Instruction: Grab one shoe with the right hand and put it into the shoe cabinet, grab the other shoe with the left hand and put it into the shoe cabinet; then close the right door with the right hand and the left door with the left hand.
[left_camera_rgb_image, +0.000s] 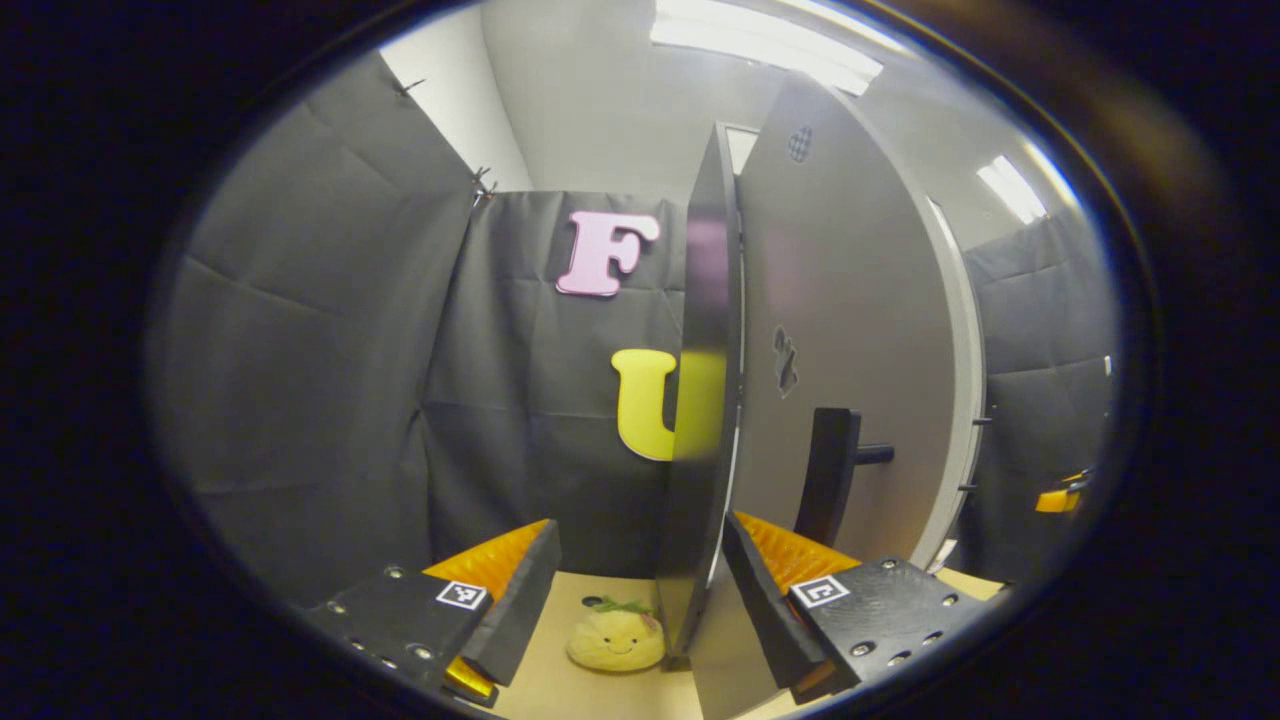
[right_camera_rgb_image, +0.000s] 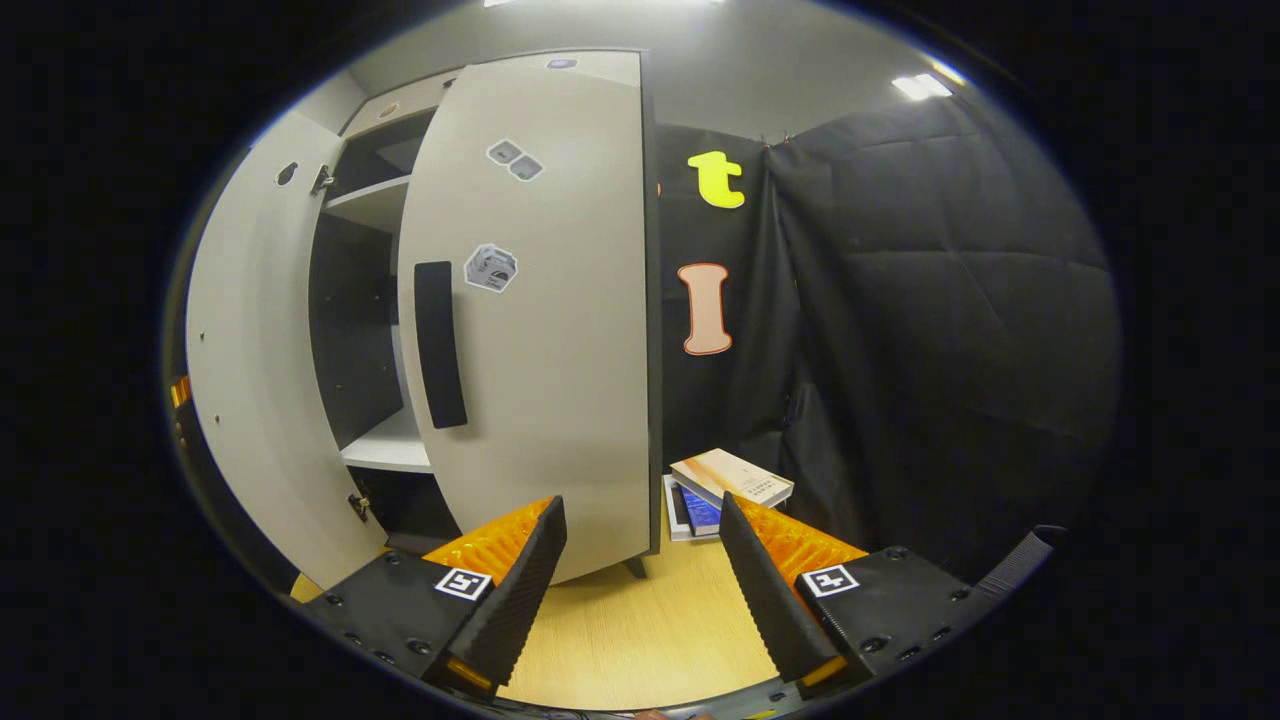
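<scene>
**Both cabinet doors ajar, both grippers empty**

Here the shoe cabinet (right_camera_rgb_image: 370, 330) dominates the right gripper view, a tall pale unit standing on the wooden floor (right_camera_rgb_image: 640, 630) against the black cloth wall. Its right door (right_camera_rgb_image: 540, 330) is swung most of the way toward shut, with a dark vertical handle (right_camera_rgb_image: 440, 345) and a few stickers on its face, and the dark shelves show through the gap between it and the left door (right_camera_rgb_image: 250, 400), which stands wide open at the left of that view. The right gripper (right_camera_rgb_image: 640, 560) hangs low in front of the right door's lower corner, its fingers spread wide apart with nothing between them, near the door and not touching it.

In the left gripper view the left door (left_camera_rgb_image: 850, 340) is seen almost edge-on, its dark edge (left_camera_rgb_image: 705, 400) running down between the left gripper's (left_camera_rgb_image: 640, 585) fingers. Those fingers are also apart, one on each side of the edge, and contact with the door cannot be told. A dark handle (left_camera_rgb_image: 830, 475) juts from the door's face just above the right-hand finger.

Smaller things lie on the floor: a stack of books (right_camera_rgb_image: 725, 490) beside the cabinet's right side, and a yellow plush toy (left_camera_rgb_image: 615, 638) below the left gripper. No shoe can be made out on the shelves.
</scene>
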